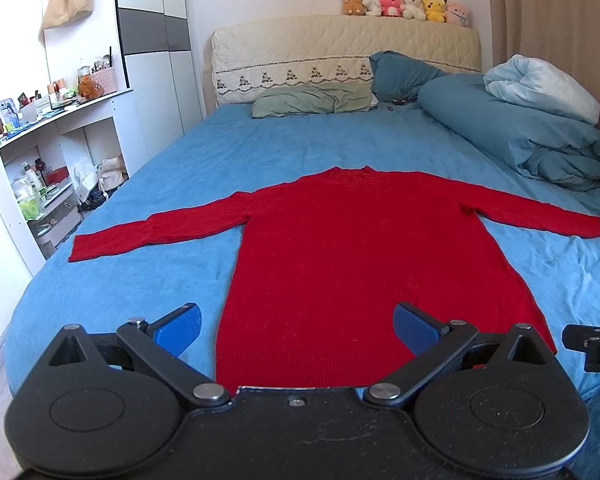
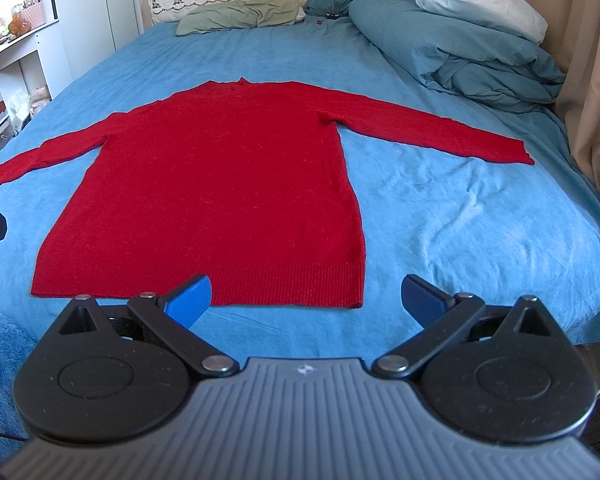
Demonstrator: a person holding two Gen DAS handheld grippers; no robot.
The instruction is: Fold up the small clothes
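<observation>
No folds made yet: red sweater (image 1: 340,248) lies flat on the bed (image 1: 204,160), both sleeves spread wide, hem nearest; left claw (image 1: 298,326) and right claw (image 2: 306,298) both spread, empty, near the hem; all folding remains.

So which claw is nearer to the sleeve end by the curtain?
Right. The right claw is at the sweater's right hem corner; the left claw is at its left.

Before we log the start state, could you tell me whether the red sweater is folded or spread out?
Spread out: the red sweater lies flat on the blue bed sheet, both sleeves extended sideways, no fold made.
</observation>
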